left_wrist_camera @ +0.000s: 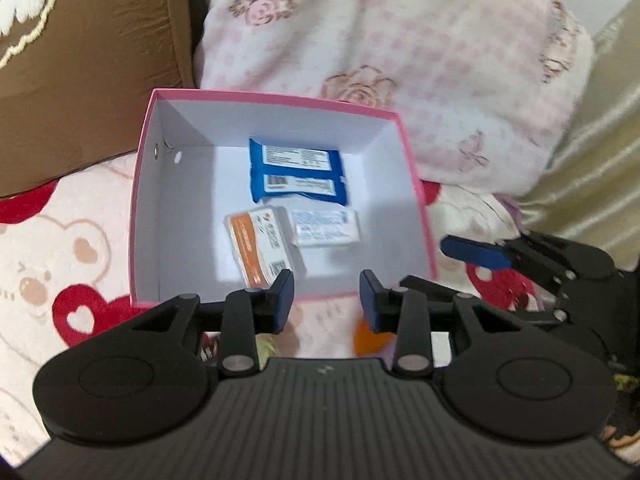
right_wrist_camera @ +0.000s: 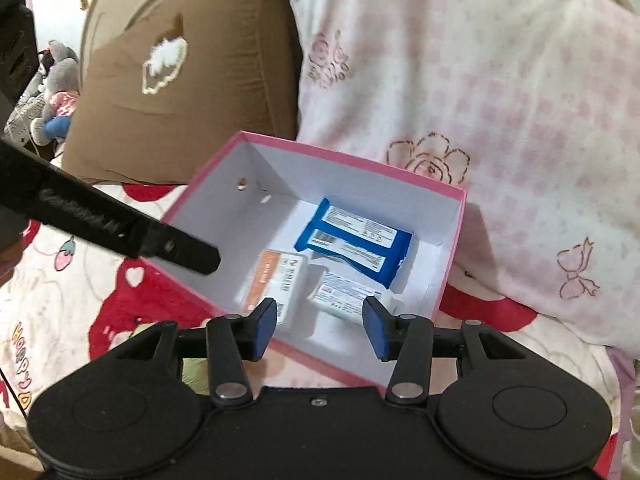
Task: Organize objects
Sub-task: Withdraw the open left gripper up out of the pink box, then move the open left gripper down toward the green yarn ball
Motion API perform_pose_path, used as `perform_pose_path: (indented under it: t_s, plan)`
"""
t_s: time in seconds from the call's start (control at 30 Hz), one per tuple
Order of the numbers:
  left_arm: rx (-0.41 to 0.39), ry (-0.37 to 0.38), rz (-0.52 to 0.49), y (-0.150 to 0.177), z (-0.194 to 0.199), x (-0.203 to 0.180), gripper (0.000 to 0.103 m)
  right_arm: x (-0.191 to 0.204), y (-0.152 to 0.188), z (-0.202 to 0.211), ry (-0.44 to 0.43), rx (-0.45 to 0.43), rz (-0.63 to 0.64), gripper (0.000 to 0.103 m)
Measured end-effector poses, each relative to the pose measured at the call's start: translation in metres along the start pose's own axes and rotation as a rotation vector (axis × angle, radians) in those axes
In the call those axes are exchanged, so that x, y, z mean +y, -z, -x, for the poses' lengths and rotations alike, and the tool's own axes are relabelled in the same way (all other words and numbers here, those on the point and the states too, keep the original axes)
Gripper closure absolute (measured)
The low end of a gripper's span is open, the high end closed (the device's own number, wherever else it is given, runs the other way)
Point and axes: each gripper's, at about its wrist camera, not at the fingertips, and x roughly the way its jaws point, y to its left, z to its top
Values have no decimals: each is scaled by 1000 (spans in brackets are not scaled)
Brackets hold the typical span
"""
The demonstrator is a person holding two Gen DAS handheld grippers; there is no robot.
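Both the left gripper [left_wrist_camera: 326, 300] and the right gripper [right_wrist_camera: 320, 328] hover spread and empty over the near rim of the box [left_wrist_camera: 142, 184] on the bed, where three packets [left_wrist_camera: 298, 174] lie, and a careless dip could tip its light wall.

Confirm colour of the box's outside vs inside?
Box: pink outside, white inside. Clearest in the right wrist view.

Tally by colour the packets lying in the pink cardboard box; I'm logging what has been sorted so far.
Blue plastic packet with white labels: 1
Orange-and-white flat packet: 1
White packet with fine blue print: 1
Total: 3, all lying on the white floor of the pink cardboard box.
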Motion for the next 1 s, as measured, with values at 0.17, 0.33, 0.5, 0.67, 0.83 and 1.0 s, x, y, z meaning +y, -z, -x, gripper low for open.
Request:
perform_pose_path:
  t_s: [0.17,0.33,0.5,0.67,0.83,1.0]
  plan:
    - [-32,-11,-54,19,35,-18,57,13,7,29,-7,-12,21,44]
    - [-47,-5,-101,39,61,-29,54,25,15,59,-3,-30,68,39]
    - [-7,-9,-134,56,73,-34,54,34,22,87,7,-39,91,35]
    - [13,-7,-143,71,82,-35,51,38,31,98,15,-35,80,30]
    - [12,9,-136,81,90,-35,39,41,42,104,29,-17,54,11]
    - [34,14,-138,92,92,-34,27,50,54,106,49,23,63,11]
